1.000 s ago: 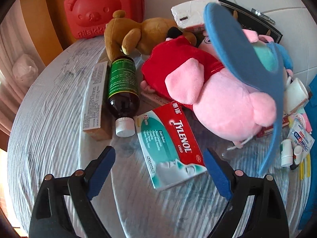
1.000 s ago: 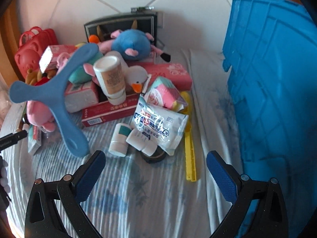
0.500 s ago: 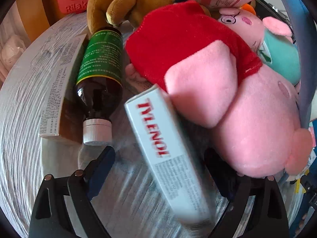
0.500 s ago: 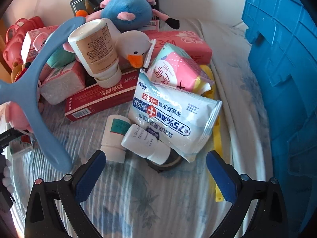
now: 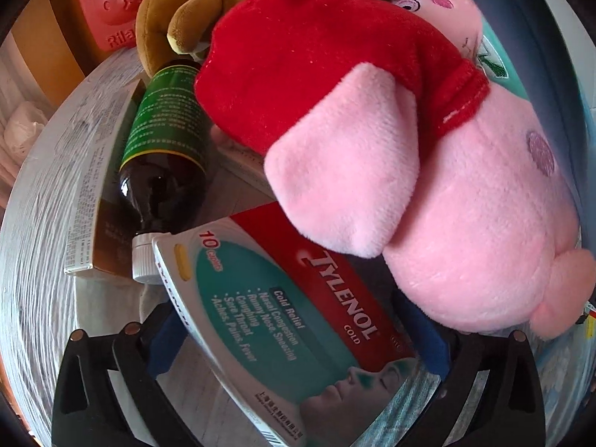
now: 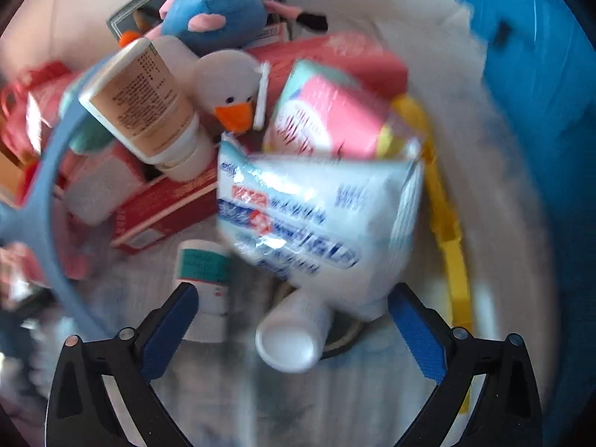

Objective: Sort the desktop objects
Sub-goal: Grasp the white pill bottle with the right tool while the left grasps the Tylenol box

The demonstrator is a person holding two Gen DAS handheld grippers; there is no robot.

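Two grippers: both point steeply down at a cluttered, cloth-covered table (image 6: 260, 402), one seen in each wrist view.
Left gripper (image 5: 298, 339): jaws very wide and opening; the Tylenol box (image 5: 294, 320) lies between the blue pads, and whether either pad touches it I cannot tell.
Tylenol box: face up, tilted, its far corner tucked under the arm of the pink pig plush (image 5: 465, 231).
Right gripper (image 6: 294, 324): jaws spread wide, closed on nothing; two small bottles and the lower edge of a pouch sit between the pads.
White bottle (image 6: 290, 335): on its side, its round end towards the camera, partly under the wipes pouch (image 6: 320, 219).
Teal-labelled bottle (image 6: 205, 283): just beside the left-hand pad of the right gripper.
Dark roll (image 6: 342, 339): peeks out from under the white bottle and the pouch.
Yellow strip (image 6: 447, 231): runs along the pouch's right side.
Brown syrup bottle (image 5: 164, 160): lying down, white cap next to the Tylenol box's corner, beside a long carton (image 5: 89, 186).
Pink pig plush: in a red dress, resting over the Tylenol box.
Further back, right view: pink tissue pack (image 6: 327, 119), red box (image 6: 167, 208), tan-labelled bottle (image 6: 145, 108), white duck plush (image 6: 231, 89), blue plush (image 6: 216, 15).
Further back, left view: brown bear plush (image 5: 178, 18), red bear case (image 5: 111, 3).
Blue crate (image 6: 536, 111): at the right edge, blurred.
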